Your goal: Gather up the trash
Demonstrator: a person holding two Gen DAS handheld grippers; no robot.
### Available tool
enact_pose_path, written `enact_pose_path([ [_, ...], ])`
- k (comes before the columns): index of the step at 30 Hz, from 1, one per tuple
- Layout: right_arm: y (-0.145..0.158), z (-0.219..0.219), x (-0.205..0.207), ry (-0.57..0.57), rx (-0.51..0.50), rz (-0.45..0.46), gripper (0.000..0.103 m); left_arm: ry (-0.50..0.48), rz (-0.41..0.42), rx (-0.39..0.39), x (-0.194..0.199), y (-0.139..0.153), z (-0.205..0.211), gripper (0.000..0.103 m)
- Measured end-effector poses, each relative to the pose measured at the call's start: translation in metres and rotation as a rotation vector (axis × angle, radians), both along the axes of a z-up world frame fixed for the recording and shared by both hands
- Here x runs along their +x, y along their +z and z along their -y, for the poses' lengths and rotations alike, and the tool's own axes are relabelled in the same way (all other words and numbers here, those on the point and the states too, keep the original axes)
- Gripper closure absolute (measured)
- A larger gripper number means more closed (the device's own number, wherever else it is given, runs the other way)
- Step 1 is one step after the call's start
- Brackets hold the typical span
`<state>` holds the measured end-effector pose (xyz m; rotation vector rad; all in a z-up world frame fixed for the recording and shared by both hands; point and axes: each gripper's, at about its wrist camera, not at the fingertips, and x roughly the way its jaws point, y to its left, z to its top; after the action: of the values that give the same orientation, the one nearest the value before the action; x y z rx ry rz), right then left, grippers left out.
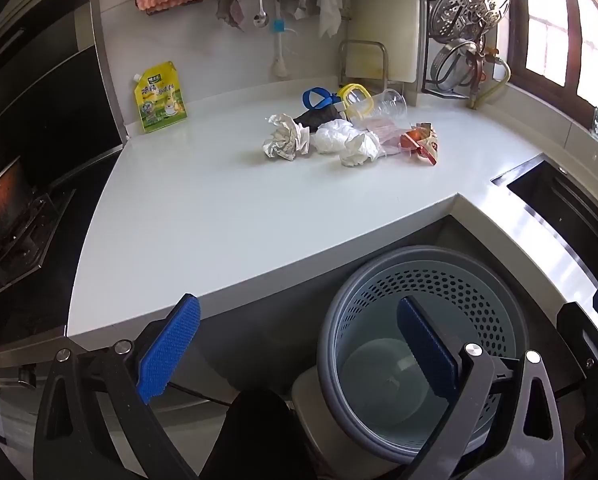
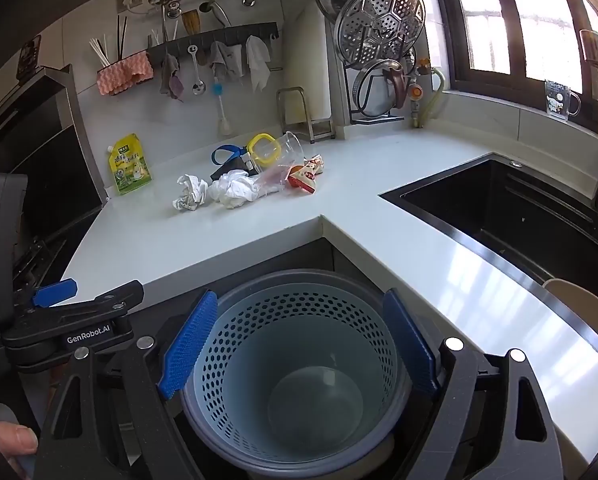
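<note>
While both jaws stand wide and empty, left gripper (image 1: pixel 297 352) and right gripper (image 2: pixel 299 344) hover over the bin (image 2: pixel 291 376); next, reach ahead for the crumpled paper (image 1: pixel 287 140).

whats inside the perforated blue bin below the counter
The round, perforated light-blue plastic bin looks empty: only its bare pale bottom shows, with no trash in it. The near inner wall and the part below the rim nearest the camera are hidden from view.
</note>
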<state>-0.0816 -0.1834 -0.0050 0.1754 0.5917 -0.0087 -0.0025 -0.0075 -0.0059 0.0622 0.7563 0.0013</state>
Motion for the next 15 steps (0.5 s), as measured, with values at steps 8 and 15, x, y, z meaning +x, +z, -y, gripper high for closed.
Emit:
enact_pose_path([
  [8,0.0042,0.0012,-0.0023,0.0,-0.004,0.005,0.022,-0.006,0.006,0.0,-0.0034,-0.0003,0.0015,0.006],
  [15,0.0056,0.0008,-0.0025,0.0,-0.007,0.01,0.022,-0.005,0.011,0.001,-0.0038,0.0019,0.0019,0.006],
])
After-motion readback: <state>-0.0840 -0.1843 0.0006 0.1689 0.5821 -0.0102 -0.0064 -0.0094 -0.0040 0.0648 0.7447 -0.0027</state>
